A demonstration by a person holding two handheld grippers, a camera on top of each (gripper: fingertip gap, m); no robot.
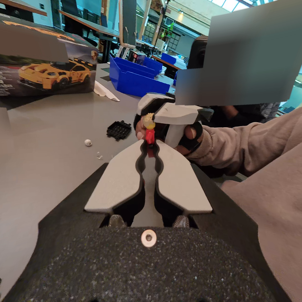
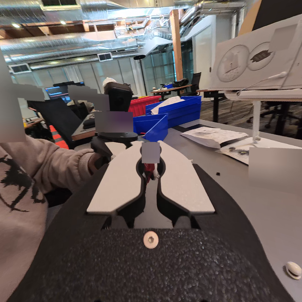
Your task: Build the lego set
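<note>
A minifigure (image 1: 150, 136) with a red body, yellow head and tan hair is held in the air between both grippers. My left gripper (image 1: 149, 144) is shut on its lower body and legs. In the left wrist view, my right gripper (image 1: 151, 117) comes in from the right in a person's hand and closes on the hair and head. In the right wrist view, my right gripper (image 2: 150, 147) is shut, with the red body (image 2: 149, 170) showing between the fingers. A mosaic patch hides the head there.
On the grey table (image 1: 49, 147) lie a black plate piece (image 1: 119, 130), a white round piece (image 1: 88, 142) and small clear pieces (image 1: 98, 155). The set's box (image 1: 49, 75) and blue bins (image 1: 135, 78) stand behind. An instruction booklet on a stand (image 2: 255, 65), paper bags (image 2: 212, 135) and a white helmet piece (image 2: 292, 272) lie right. Spacing between my two grippers at the tips: around 4 centimeters.
</note>
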